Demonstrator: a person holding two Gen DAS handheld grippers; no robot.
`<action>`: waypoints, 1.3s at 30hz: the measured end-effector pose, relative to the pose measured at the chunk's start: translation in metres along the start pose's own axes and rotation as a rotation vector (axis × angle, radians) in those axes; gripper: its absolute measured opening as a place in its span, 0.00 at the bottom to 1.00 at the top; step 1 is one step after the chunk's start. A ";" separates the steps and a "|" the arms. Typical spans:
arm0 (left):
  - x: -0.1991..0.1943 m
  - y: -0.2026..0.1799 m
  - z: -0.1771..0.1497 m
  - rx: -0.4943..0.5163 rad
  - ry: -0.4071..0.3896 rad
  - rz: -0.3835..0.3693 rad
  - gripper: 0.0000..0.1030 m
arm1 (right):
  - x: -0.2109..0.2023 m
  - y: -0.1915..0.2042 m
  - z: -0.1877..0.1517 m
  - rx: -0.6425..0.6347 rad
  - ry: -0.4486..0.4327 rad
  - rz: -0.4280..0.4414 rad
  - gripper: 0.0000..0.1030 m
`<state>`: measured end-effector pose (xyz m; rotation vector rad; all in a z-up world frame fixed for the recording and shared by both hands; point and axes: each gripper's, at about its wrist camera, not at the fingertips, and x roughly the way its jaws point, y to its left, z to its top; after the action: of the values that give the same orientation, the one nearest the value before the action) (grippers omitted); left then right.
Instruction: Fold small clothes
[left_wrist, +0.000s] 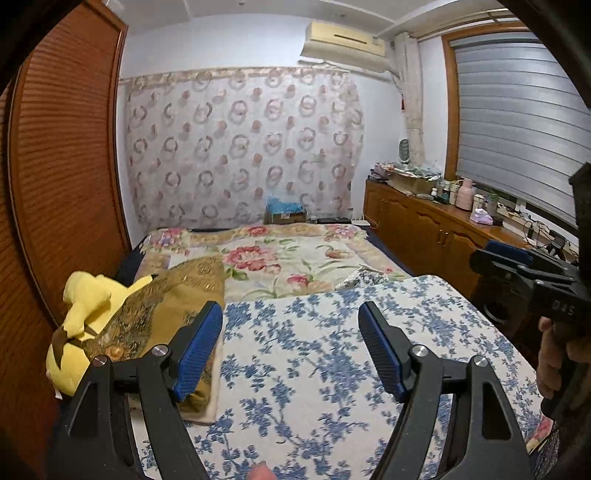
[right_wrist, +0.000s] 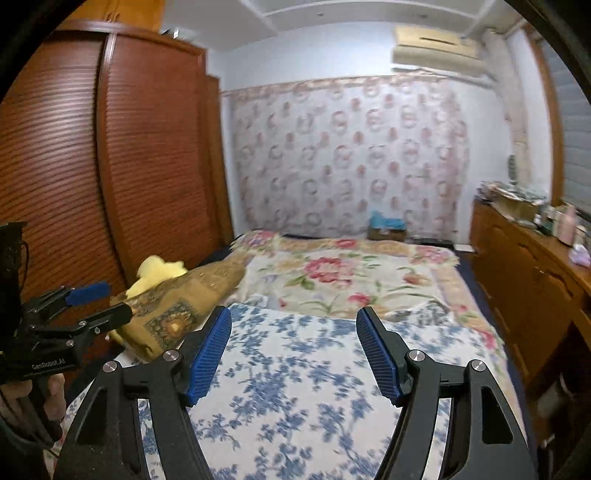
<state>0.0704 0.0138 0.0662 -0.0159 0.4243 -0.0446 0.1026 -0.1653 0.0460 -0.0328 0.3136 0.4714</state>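
A white cloth with blue flowers (left_wrist: 332, 350) (right_wrist: 295, 376) lies spread flat in front of both grippers. At its far right edge a small crumpled patterned piece of fabric (left_wrist: 364, 277) (right_wrist: 424, 310) rests on the bed. My left gripper (left_wrist: 290, 308) hovers over the blue-flowered cloth, open, with nothing between its blue pads. My right gripper (right_wrist: 293, 311) is likewise open and empty above the same cloth. Each gripper also shows in the other's view: the right gripper (left_wrist: 506, 254) held by a hand (left_wrist: 554, 350), the left gripper (right_wrist: 99, 299) at the left edge.
A yellow plush toy (left_wrist: 88, 295) and a gold brocade cushion (left_wrist: 166, 306) lie left of the cloth. Beyond is the flowered bedspread (left_wrist: 295, 254). A brown wardrobe (left_wrist: 66, 166) stands on the left. On the right a wooden sideboard (left_wrist: 424, 229) carries bottles.
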 end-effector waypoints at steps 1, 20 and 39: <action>-0.002 -0.003 0.001 0.000 -0.003 -0.003 0.75 | -0.007 0.001 -0.001 0.004 -0.010 -0.009 0.70; -0.010 -0.021 0.007 0.001 -0.014 0.024 0.75 | -0.028 0.016 -0.026 0.018 -0.054 -0.058 0.70; -0.012 -0.019 0.009 0.001 -0.026 0.030 0.76 | -0.036 0.003 -0.024 0.023 -0.053 -0.069 0.70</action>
<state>0.0623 -0.0046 0.0796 -0.0091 0.3981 -0.0146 0.0639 -0.1813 0.0345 -0.0087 0.2651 0.3998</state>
